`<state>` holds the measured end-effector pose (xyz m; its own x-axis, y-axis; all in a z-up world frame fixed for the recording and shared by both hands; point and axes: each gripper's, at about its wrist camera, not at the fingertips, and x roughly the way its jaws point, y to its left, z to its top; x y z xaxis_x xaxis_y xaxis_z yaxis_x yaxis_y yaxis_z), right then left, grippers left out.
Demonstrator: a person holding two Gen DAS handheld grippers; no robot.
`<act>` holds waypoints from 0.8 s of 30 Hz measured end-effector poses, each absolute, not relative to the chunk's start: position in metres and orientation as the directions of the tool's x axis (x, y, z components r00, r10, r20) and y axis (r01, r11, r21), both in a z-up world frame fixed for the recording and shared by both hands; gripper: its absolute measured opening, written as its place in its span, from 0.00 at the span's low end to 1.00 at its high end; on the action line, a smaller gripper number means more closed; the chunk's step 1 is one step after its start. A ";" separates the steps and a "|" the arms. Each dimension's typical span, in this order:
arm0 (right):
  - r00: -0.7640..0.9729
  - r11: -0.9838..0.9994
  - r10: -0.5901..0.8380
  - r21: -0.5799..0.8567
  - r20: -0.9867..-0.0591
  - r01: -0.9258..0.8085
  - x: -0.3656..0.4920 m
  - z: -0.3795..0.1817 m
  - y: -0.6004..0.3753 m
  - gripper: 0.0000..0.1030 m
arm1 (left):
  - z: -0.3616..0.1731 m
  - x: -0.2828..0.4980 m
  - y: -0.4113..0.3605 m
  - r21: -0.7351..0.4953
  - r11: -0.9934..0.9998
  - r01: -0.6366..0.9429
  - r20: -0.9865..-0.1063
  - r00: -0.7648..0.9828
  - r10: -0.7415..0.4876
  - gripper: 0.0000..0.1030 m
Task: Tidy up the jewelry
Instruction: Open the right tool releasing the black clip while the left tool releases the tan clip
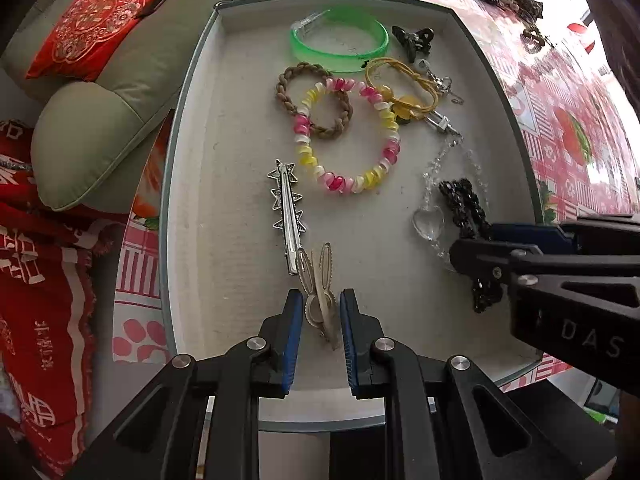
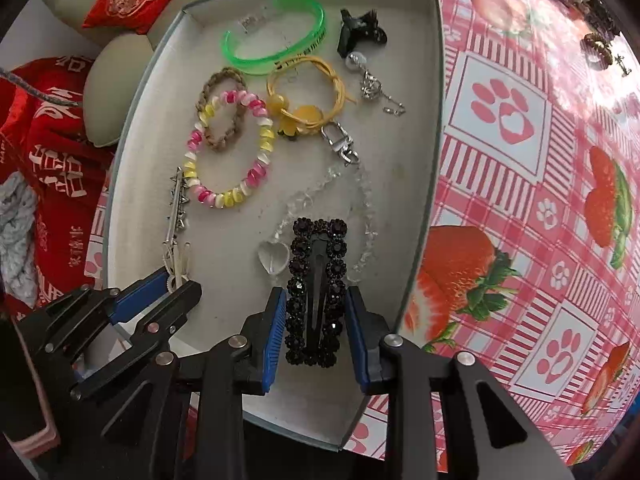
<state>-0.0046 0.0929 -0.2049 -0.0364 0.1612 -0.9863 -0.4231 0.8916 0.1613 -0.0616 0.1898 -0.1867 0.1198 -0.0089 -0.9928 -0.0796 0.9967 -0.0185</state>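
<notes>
Left claw pinching rabbit-shaped clip inside tray, near star clip; right claw pinching black beaded clip inside same tray; "DAS" legible on right claw body.

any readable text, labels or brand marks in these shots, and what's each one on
"DAS": grey letters on the black body of the right gripper, running out of frame.
White Chinese characters on the red fabric: too blurred to read.
Dark print on the green bangle: too small to read.
Nothing else is legible.
</notes>
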 end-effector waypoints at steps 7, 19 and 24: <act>-0.046 0.878 0.163 0.166 -0.986 -0.449 -0.003 -0.207 0.102 0.40 | -0.185 -0.057 0.186 -0.014 0.996 -0.087 -0.994 0.109 -0.004 0.25; -0.010 0.874 0.205 0.188 -0.979 -0.447 0.004 -0.177 0.101 0.51 | -0.166 -0.054 0.189 -0.007 0.995 -0.095 -0.993 0.121 0.005 0.25; 0.020 0.882 0.230 0.200 -0.973 -0.427 0.012 -0.158 0.092 0.58 | -0.156 -0.055 0.189 -0.009 0.995 -0.097 -0.993 0.119 0.002 0.25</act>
<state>0.0117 0.0922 -0.1581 0.0198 0.2300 -0.9730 -0.4271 0.8819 0.1997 -0.0550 0.1888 -0.1561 0.1193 0.0024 -0.9929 -0.0975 0.9952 -0.0093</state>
